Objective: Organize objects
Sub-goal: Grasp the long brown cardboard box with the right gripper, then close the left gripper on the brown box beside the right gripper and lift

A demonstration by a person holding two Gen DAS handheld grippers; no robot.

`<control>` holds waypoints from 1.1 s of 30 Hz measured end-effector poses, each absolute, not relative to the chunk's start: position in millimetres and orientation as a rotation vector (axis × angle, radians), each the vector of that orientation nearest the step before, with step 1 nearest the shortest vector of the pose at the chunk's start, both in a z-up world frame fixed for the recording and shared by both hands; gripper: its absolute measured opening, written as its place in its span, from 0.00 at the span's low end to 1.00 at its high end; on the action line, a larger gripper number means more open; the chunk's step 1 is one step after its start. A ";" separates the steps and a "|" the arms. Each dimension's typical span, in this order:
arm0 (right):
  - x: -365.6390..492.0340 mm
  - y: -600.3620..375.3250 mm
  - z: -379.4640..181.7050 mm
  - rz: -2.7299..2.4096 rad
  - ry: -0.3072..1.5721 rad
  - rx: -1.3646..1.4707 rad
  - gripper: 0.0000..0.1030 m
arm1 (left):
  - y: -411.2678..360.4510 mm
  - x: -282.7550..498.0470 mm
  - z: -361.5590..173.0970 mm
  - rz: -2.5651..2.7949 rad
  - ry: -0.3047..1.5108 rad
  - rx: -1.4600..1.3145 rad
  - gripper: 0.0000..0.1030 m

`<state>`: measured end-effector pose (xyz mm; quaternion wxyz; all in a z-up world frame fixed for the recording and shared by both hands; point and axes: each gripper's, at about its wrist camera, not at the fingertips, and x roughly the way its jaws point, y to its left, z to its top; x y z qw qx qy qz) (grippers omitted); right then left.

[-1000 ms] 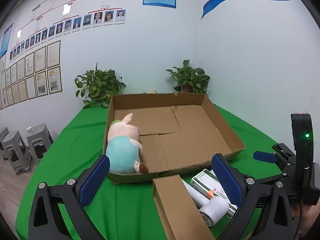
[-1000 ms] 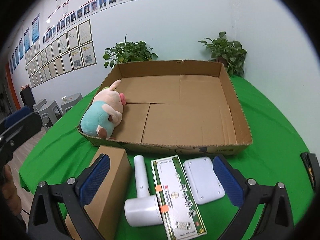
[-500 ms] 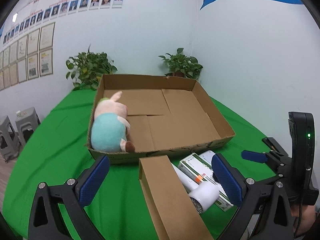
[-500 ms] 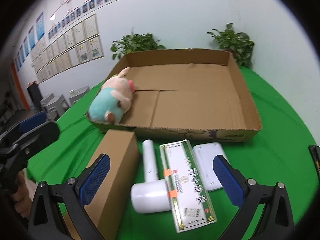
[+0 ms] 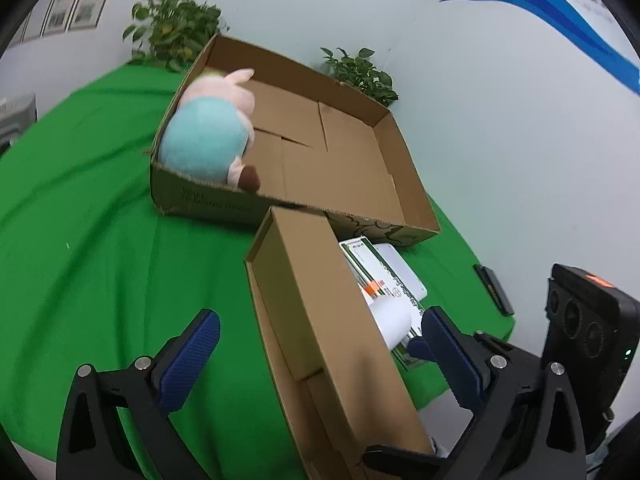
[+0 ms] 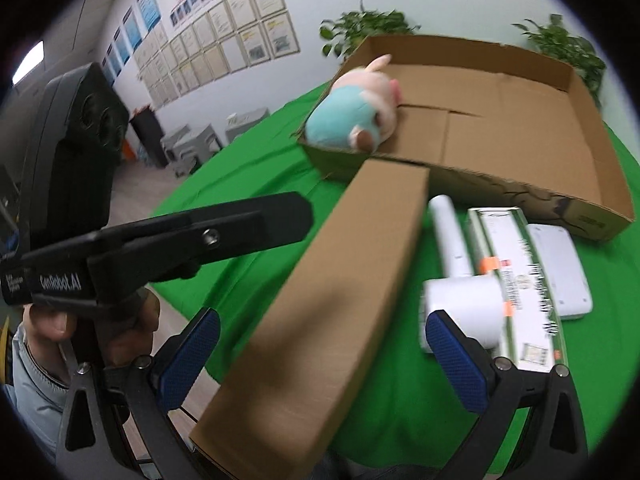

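Observation:
A long brown cardboard box (image 5: 320,312) lies on the green table (image 5: 100,240) in front of a large open cardboard tray (image 5: 340,160). A pink and teal plush pig (image 5: 208,136) lies in the tray's left end. A white hair dryer (image 6: 460,280), a green-and-white carton (image 6: 516,276) and a flat white device (image 6: 560,268) lie right of the long box (image 6: 340,288). My left gripper (image 5: 320,356) is open, its fingers either side of the long box. My right gripper (image 6: 320,356) is open, also straddling the long box's near end.
Two potted plants (image 5: 172,28) stand behind the tray against the wall. A small dark remote-like object (image 5: 494,288) lies near the table's right edge. Grey stools (image 6: 200,140) stand on the floor left of the table. The left gripper's body (image 6: 160,240) shows in the right wrist view.
Both grippers have dropped and moved in on the long brown box, which now sits between each pair of open fingers. The left view has tilted and swung left.

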<state>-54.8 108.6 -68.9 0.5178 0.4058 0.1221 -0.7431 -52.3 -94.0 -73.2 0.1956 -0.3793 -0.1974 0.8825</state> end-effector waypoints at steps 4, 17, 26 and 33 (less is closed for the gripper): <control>-46.3 96.8 -78.0 -1.786 0.386 0.991 0.99 | -101.7 -52.9 -90.9 2.373 -0.645 -1.085 0.87; -66.5 124.7 -84.4 -1.780 0.289 1.073 0.69 | -107.0 -54.6 -114.8 2.270 -0.720 -1.091 0.69; -102.9 153.6 -93.1 -1.701 -0.008 1.199 0.64 | -109.6 -60.5 -135.0 2.263 -0.729 -1.191 0.48; -113.3 159.2 -101.7 -1.639 -0.118 1.217 0.64 | -104.1 -59.9 -138.0 2.327 -0.634 -1.252 0.10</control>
